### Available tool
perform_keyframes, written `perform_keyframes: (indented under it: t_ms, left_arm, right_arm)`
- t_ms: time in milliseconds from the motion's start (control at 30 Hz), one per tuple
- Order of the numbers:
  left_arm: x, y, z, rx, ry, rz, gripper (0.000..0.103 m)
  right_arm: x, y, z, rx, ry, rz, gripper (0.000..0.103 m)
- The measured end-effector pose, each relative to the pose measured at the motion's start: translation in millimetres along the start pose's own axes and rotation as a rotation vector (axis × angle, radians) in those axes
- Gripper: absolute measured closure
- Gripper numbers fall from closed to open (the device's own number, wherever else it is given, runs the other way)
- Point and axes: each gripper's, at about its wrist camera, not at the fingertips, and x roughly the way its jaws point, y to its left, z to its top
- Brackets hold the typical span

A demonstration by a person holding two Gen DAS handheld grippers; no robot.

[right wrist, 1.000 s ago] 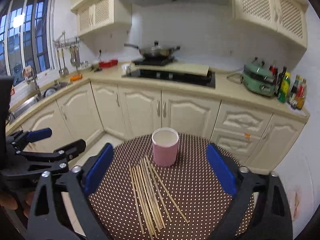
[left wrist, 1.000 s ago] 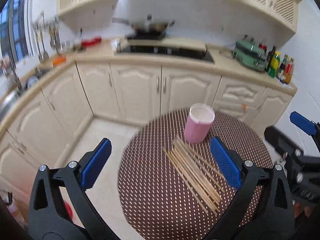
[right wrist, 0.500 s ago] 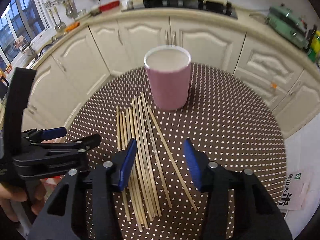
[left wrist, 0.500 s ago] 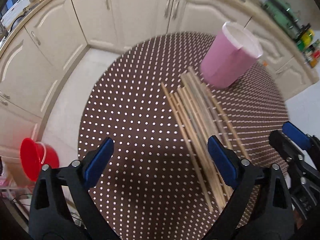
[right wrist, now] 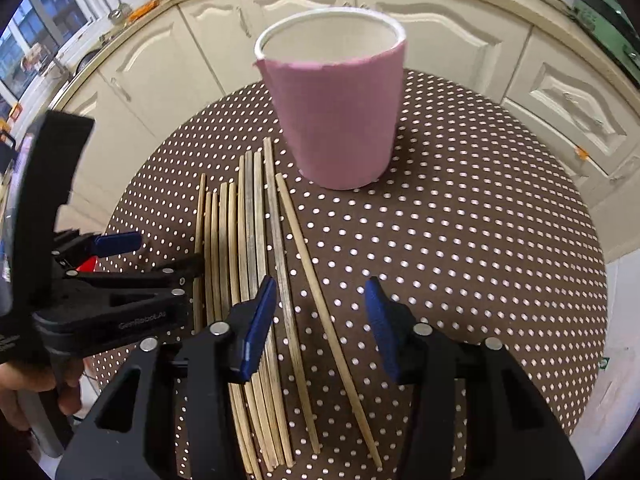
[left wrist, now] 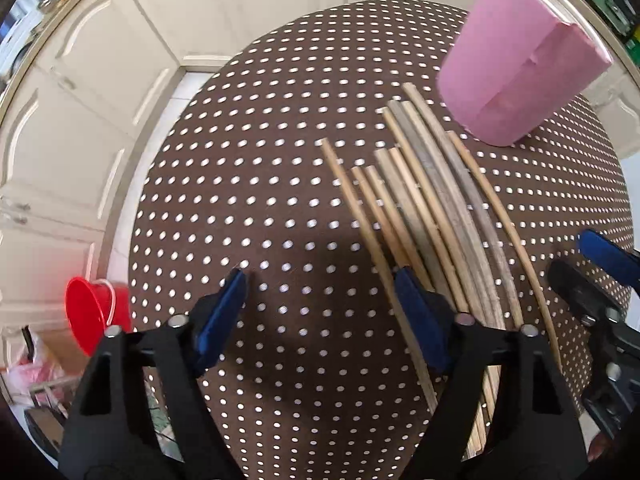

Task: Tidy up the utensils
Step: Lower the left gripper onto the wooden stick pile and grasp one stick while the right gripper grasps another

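Two open grippers are hovering low over the chopsticks (right wrist: pixel 256 264).
The right gripper (right wrist: pixel 320 320) is straddling the rightmost sticks; the left gripper (left wrist: pixel 320 308) is gaping at the bundle's left edge. The pink cup (right wrist: pixel 336 108) is standing at upper centre, with bare dotted table (right wrist: pixel 480 240) on the right.

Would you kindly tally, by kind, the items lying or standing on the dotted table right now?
Chopsticks: 10
Pink cup: 1
Total: 11
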Motion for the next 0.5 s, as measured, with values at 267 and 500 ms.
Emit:
perform_keyframes:
  t_ms: [267,500]
  left_arm:
    - [7,-2,5,0.036,0.036,-0.069,0.063]
    - [11,-13,14,0.079,0.036,-0.053,0.064]
  right_arm:
    - [31,5,14,-0.07,0.104,-0.045,0.069]
    - [42,14,27,-0.119,0.139,-0.074,0.073]
